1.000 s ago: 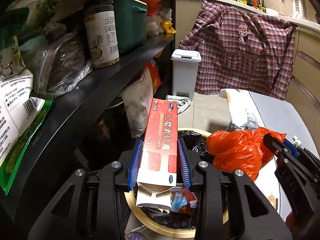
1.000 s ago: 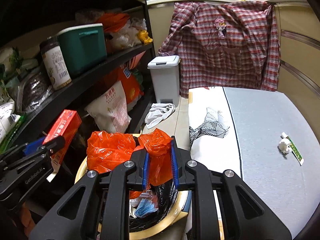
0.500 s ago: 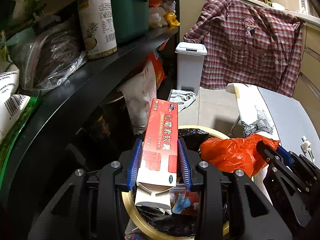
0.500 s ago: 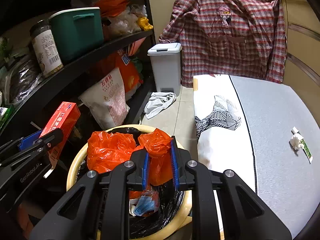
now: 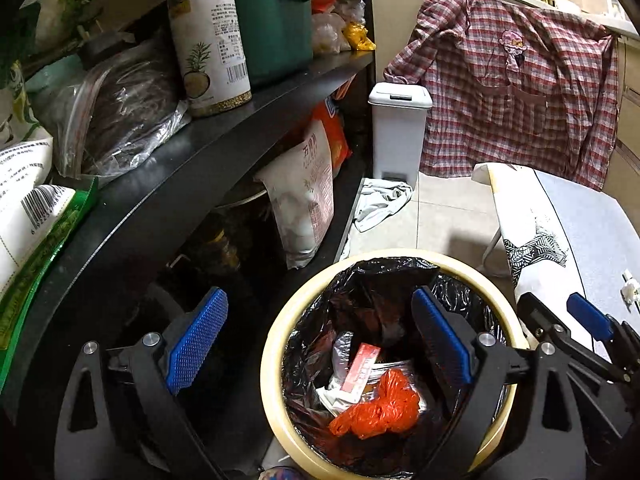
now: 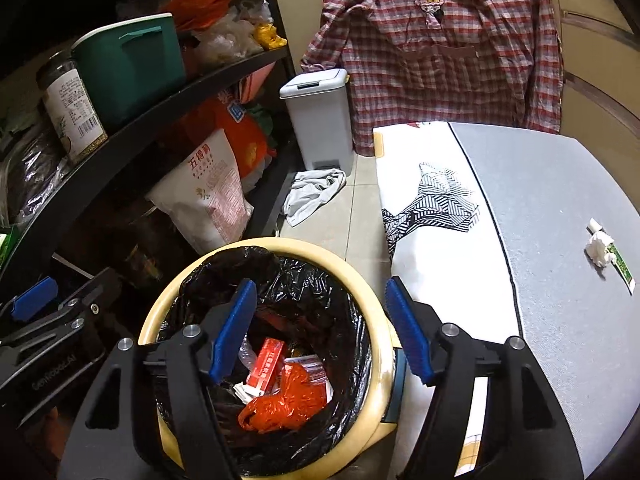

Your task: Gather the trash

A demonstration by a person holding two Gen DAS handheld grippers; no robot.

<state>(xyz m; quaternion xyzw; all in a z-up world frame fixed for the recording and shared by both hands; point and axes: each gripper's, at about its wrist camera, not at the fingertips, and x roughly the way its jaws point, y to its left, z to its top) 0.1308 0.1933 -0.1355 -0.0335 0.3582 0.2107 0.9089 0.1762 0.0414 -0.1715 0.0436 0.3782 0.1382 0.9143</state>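
Trash left to collect: a crumpled tissue (image 6: 599, 246) and a narrow green-printed wrapper (image 6: 623, 266), lying touching each other on the grey tabletop (image 6: 560, 208) near its right edge in the right wrist view. In the left wrist view only a white scrap shows at the far right of the picture.

Already in the bin (image 6: 372, 304): a red box (image 6: 266, 366) and an orange bag (image 6: 286, 400), both resting on the black liner (image 6: 320, 292) at the bottom, the bag lying against the box's near end.

Left gripper (image 5: 320, 344): jaws opening, wide, nothing between the pads; it hangs over the bin's left rim, one pad outside the bin, the other over the liner.

Right gripper (image 6: 320, 334): jaws opening, moderately wide, nothing between the pads; it hangs over the bin's right rim, beside the table's white cloth edge (image 6: 432, 240).

Key relation: the tissue and wrapper lie up and to the right of the right gripper, well apart from it, across the cloth and onto the grey surface. The left gripper sits on the far side of the bin, so the right hand is clearly nearer. The wrapper's long axis runs diagonally, from upper left to lower right in the right wrist view.

Judgement: the drop step is done; next reach belongs to the right hand, with pads set across the wrapper's short side.
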